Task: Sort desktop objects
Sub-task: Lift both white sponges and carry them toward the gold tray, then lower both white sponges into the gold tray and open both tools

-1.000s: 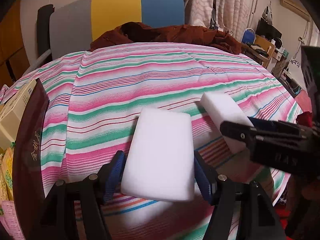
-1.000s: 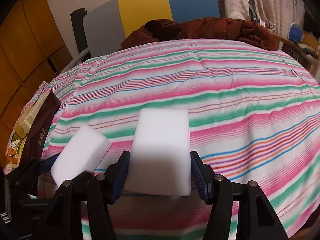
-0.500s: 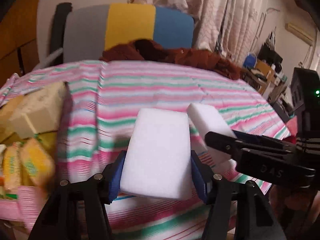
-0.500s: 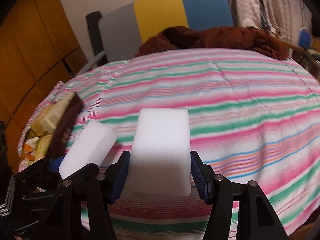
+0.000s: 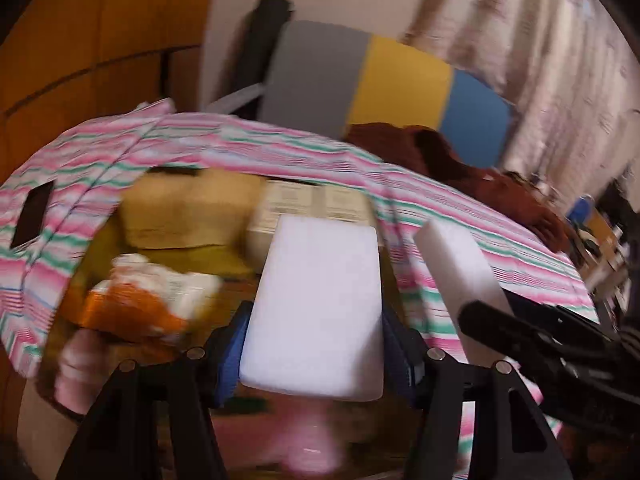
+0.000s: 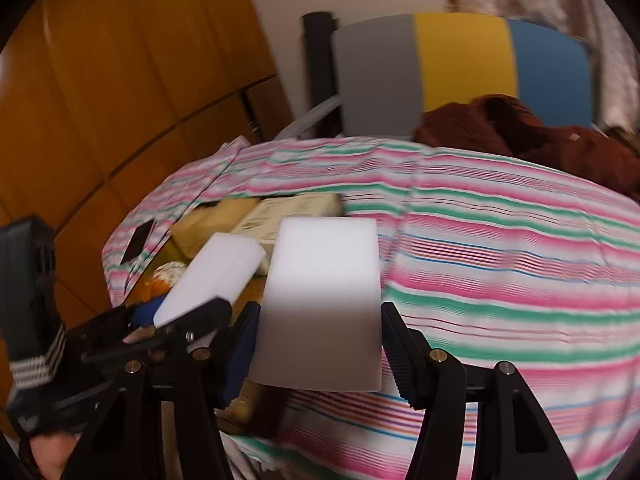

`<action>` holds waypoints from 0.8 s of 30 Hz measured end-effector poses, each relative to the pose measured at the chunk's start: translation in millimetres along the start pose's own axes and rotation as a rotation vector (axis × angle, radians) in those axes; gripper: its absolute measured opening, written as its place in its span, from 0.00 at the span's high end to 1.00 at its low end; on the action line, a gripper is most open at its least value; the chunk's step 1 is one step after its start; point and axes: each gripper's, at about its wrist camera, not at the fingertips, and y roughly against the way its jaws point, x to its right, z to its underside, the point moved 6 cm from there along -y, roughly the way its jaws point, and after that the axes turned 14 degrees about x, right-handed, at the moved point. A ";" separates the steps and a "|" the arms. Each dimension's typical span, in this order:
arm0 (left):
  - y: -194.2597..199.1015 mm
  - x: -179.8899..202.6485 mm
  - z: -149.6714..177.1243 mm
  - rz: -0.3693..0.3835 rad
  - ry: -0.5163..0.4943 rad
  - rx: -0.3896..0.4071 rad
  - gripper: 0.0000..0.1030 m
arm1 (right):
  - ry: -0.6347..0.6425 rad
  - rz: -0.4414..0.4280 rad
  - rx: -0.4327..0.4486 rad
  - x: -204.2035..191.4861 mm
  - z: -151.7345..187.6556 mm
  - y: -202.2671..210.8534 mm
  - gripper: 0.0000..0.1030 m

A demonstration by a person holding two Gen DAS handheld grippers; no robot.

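My left gripper (image 5: 316,348) is shut on a white foam block (image 5: 316,304) and holds it above a box of snack packs (image 5: 160,248). My right gripper (image 6: 316,344) is shut on a second white foam block (image 6: 324,300), beside the first. Each block also shows in the other view: the right one (image 5: 460,268) at the right of the left wrist view, the left one (image 6: 212,276) at the left of the right wrist view. An orange and white pack (image 5: 140,300) and tan boxes (image 5: 188,208) lie in the box. The view is blurred by motion.
A striped cloth (image 6: 500,240) covers the table. A dark phone (image 5: 34,218) lies on the cloth at the far left. A chair with a grey, yellow and blue back (image 6: 460,68) and a brown garment (image 6: 540,136) stand behind. A wooden wall (image 6: 120,100) is at the left.
Both grippers have swung to the left with their foam blocks. The box of snacks has come from the left edge to under the left gripper.
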 end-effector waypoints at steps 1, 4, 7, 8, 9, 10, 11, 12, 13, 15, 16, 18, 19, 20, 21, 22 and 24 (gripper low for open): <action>-3.1 -8.8 -1.5 -0.009 0.013 -0.003 0.40 | 0.013 -0.007 -0.011 -8.2 1.0 -7.6 0.41; -12.2 -27.9 -2.1 -0.036 0.034 -0.026 0.40 | 0.046 -0.022 -0.040 -28.3 3.9 -28.9 0.41; -25.6 -38.7 2.4 -0.065 0.037 -0.078 0.36 | 0.071 -0.027 -0.062 -38.3 6.6 -43.4 0.41; -29.4 -40.9 4.0 -0.073 0.038 -0.092 0.36 | 0.081 -0.024 -0.067 -39.9 7.0 -47.3 0.40; -30.9 -41.7 4.8 -0.078 0.042 -0.094 0.36 | 0.091 -0.023 -0.076 -41.2 8.5 -52.0 0.39; -31.8 -42.7 5.4 -0.081 0.047 -0.095 0.36 | 0.102 -0.024 -0.087 -42.8 10.5 -57.1 0.39; -31.5 -44.4 5.3 -0.079 0.056 -0.092 0.36 | 0.100 -0.025 -0.091 -41.9 11.3 -59.4 0.39; -30.8 -45.8 5.4 -0.074 0.066 -0.090 0.35 | 0.092 -0.026 -0.092 -40.1 11.7 -60.5 0.38; -29.2 -46.3 5.9 -0.067 0.075 -0.090 0.35 | 0.083 -0.027 -0.093 -38.3 12.0 -61.6 0.37; -24.9 -45.1 6.8 -0.066 0.074 -0.089 0.35 | 0.067 -0.031 -0.091 -35.2 12.3 -62.1 0.35; -22.6 -44.8 6.8 -0.067 0.076 -0.086 0.35 | 0.059 -0.035 -0.087 -34.0 12.1 -60.6 0.34; -17.7 -45.6 4.4 -0.081 0.087 -0.067 0.35 | 0.035 -0.040 -0.074 -30.5 10.8 -56.2 0.34; -14.9 -46.4 2.9 -0.088 0.096 -0.054 0.35 | 0.027 -0.042 -0.067 -29.6 9.9 -53.4 0.34; -11.8 -48.0 1.1 -0.092 0.110 -0.037 0.35 | 0.027 -0.041 -0.061 -28.9 9.1 -51.3 0.34; -10.2 -49.0 -0.4 -0.091 0.122 -0.028 0.35 | 0.035 -0.034 -0.051 -28.9 7.9 -49.8 0.36; -8.5 -50.0 -1.9 -0.089 0.134 -0.019 0.35 | 0.048 -0.025 -0.040 -29.3 6.5 -48.4 0.39; -8.0 -50.8 -3.1 -0.092 0.135 -0.013 0.35 | 0.090 -0.004 -0.025 -31.1 3.9 -47.8 0.52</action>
